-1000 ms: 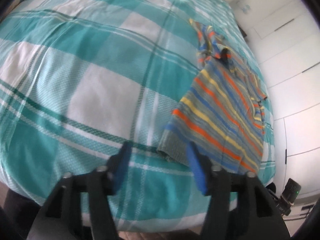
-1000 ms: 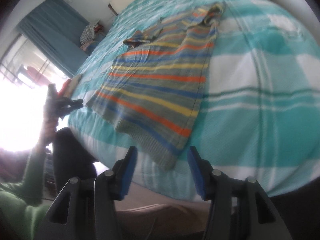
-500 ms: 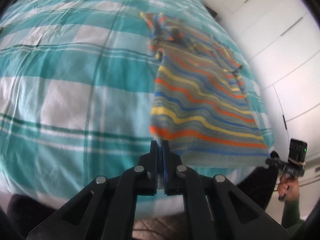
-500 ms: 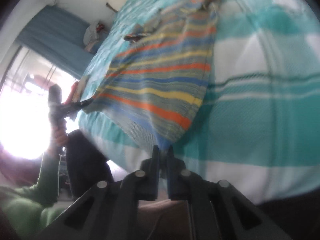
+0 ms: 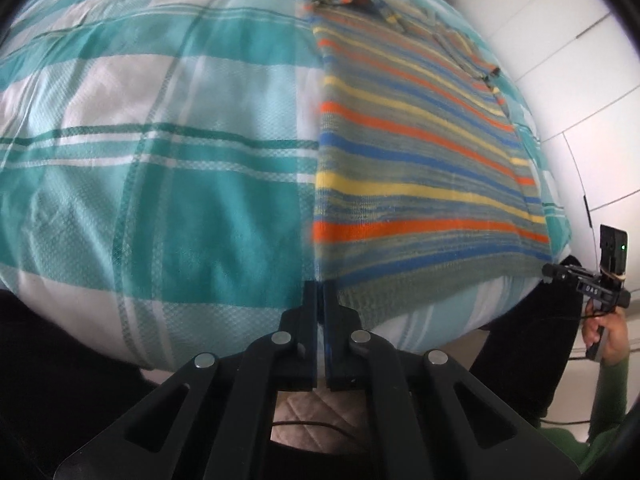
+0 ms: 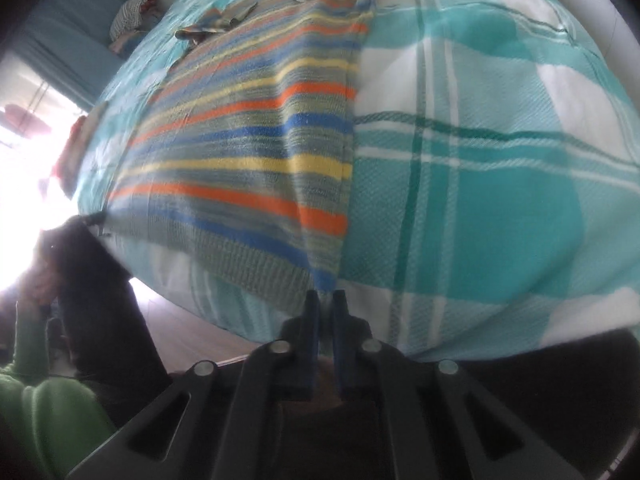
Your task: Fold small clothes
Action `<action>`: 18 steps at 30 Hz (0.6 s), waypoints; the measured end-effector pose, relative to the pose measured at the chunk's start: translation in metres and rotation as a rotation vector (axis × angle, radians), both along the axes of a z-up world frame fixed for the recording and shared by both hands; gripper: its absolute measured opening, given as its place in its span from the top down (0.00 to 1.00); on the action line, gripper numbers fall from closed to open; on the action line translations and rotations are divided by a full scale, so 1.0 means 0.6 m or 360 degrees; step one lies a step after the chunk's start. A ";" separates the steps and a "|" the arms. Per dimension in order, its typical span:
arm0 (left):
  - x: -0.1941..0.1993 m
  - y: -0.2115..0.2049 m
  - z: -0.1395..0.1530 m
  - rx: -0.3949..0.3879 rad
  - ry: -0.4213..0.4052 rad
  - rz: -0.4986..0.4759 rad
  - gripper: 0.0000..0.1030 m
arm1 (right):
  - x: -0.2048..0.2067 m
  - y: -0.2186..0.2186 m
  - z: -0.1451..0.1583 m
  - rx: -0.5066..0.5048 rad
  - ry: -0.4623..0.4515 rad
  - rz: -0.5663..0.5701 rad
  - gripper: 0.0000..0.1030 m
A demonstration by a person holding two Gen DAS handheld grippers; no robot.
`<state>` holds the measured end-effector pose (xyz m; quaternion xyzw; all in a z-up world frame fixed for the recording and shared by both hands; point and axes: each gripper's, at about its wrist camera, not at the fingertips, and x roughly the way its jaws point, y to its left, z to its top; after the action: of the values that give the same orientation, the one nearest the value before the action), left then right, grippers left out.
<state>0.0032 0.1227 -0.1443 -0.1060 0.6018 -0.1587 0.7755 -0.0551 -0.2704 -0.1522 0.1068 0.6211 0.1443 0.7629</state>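
A small knitted sweater (image 5: 408, 152) with grey, blue, orange and yellow stripes lies spread on the teal checked bed cover (image 5: 160, 160). My left gripper (image 5: 320, 288) is shut on the hem's left corner at the bed's near edge. My right gripper (image 6: 326, 296) is shut on the hem's right corner; the sweater (image 6: 256, 136) stretches away from it, sleeves bunched at the far end. The right gripper also shows in the left wrist view (image 5: 588, 284), held in a hand.
White wardrobe doors (image 5: 560, 60) stand to the right of the bed. A teal curtain (image 6: 68, 20) and a bright window (image 6: 24, 160) are to the left. The bed's near edge drops to the floor just before both grippers.
Both grippers went from open to shut on the hem's two corners. The hem has been drawn toward the bed's near edge and the sweater lies stretched flatter.
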 end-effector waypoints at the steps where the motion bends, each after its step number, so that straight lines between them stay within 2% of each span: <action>1: -0.005 0.001 0.006 0.0007 -0.0020 0.0001 1.00 | -0.002 0.003 0.006 -0.0007 -0.0015 0.0002 0.94; 4: -0.014 -0.001 0.002 0.0053 -0.0037 0.0000 1.00 | -0.004 0.001 0.003 -0.0021 -0.0019 -0.0023 0.94; 6: -0.010 -0.007 -0.020 0.0082 -0.0014 0.0017 1.00 | -0.002 0.000 -0.028 -0.0074 0.0021 -0.0053 0.94; 8: -0.011 -0.011 -0.020 0.0071 -0.0009 0.0041 1.00 | -0.002 -0.004 -0.039 -0.0040 0.0048 -0.0098 0.95; 12: -0.037 0.013 0.029 -0.0035 -0.0076 0.0063 1.00 | -0.021 -0.001 0.017 0.0037 -0.0022 -0.0075 0.95; 14: -0.046 0.021 0.045 -0.0049 -0.0106 0.0068 1.00 | -0.031 -0.001 0.047 0.0066 -0.0063 -0.0073 0.95; 16: -0.042 0.012 0.039 0.0006 -0.0124 0.0050 1.00 | -0.030 0.003 0.056 0.0032 -0.0087 -0.0065 0.95; 18: -0.027 -0.011 0.002 0.0101 -0.0092 0.0027 1.00 | -0.015 0.013 0.025 -0.0079 -0.0057 -0.0051 0.95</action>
<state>-0.0130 0.1162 -0.1429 -0.0820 0.5830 -0.1359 0.7968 -0.0643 -0.2628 -0.1371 0.0952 0.6089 0.1184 0.7785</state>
